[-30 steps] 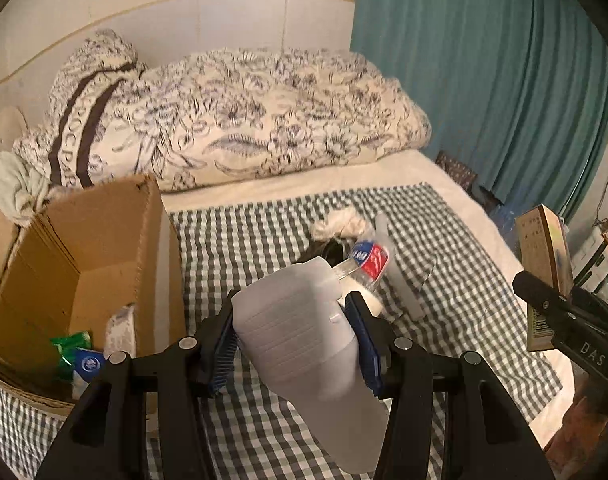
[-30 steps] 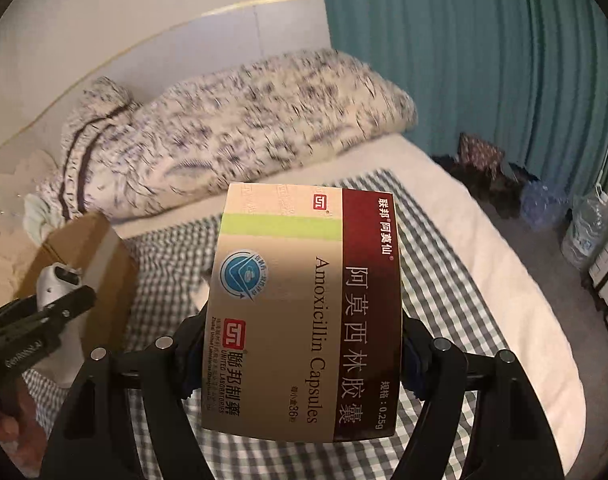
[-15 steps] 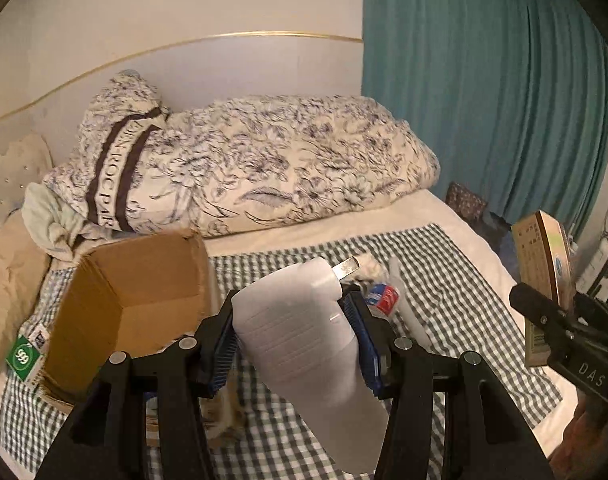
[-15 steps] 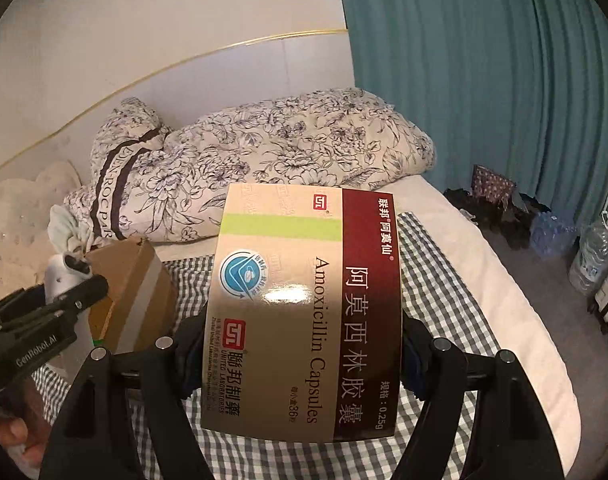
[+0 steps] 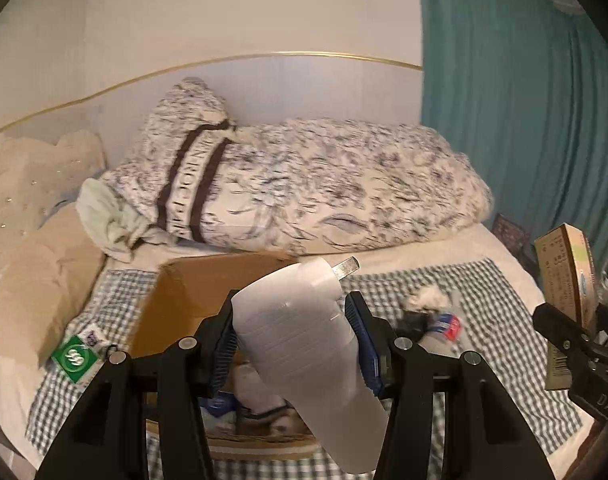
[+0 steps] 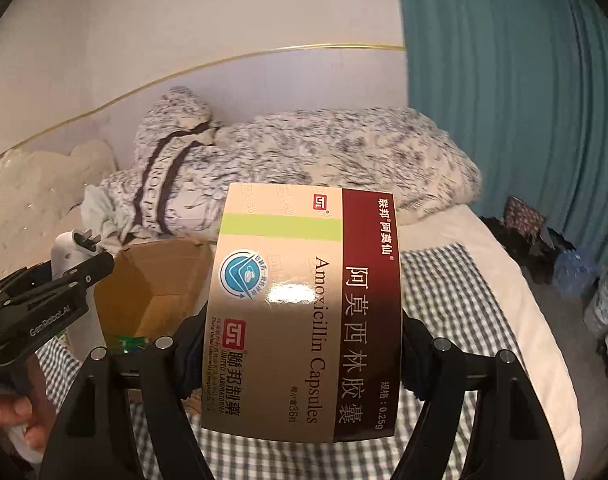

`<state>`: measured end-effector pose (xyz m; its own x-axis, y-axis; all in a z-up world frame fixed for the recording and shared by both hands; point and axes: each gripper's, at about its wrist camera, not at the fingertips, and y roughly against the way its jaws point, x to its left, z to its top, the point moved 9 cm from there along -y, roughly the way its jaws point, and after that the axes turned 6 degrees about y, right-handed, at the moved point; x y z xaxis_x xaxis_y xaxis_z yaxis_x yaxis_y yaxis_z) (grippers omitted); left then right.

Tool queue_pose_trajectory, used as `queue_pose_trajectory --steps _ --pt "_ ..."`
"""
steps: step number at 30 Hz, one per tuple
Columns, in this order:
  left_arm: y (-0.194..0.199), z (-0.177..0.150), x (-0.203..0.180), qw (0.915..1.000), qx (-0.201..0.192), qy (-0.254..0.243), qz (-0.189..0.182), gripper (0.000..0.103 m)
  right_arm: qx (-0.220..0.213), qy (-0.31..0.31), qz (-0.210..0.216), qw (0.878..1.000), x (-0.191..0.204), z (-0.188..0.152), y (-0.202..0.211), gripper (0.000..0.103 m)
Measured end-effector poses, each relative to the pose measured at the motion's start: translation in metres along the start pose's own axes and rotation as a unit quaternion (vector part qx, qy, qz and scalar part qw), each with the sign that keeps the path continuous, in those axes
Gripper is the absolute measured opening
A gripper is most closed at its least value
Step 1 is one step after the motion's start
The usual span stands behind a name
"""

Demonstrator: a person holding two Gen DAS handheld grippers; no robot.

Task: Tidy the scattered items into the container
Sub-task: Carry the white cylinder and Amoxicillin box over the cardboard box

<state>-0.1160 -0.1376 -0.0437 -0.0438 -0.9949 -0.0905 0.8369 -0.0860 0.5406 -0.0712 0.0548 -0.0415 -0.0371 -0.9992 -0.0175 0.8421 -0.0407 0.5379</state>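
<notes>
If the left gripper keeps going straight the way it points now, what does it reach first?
Probably the cardboard box: the left gripper, shut on the white plug adapter, aims down at its open top. Depth is unclear, so it may meet the box's rim first.

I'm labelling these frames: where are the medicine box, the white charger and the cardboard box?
medicine box (image 6: 304,312): right wrist view, front face.
white charger (image 5: 299,332): left wrist view, body.
cardboard box (image 5: 175,300): left wrist view, inner wall.
</notes>
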Motion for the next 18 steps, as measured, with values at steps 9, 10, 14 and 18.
queue_pose_trajectory --steps 9,10,14,18 --pt "0.001 0.016 0.071 0.9986 -0.012 0.014 0.050 0.053 -0.007 0.037 0.046 0.998 0.066 0.030 -0.016 0.074" --pt "0.002 0.017 0.077 0.9984 -0.012 0.015 0.052 0.053 -0.007 0.041 0.052 0.998 0.074 0.032 -0.019 0.074" --pt "0.004 0.022 0.097 0.9979 -0.015 0.014 0.062 0.053 -0.003 0.054 0.069 0.996 0.099 0.038 -0.030 0.074" --pt "0.001 0.023 0.111 0.9977 -0.010 0.018 0.064 0.053 0.005 0.068 0.085 0.994 0.127 0.042 -0.044 0.074"
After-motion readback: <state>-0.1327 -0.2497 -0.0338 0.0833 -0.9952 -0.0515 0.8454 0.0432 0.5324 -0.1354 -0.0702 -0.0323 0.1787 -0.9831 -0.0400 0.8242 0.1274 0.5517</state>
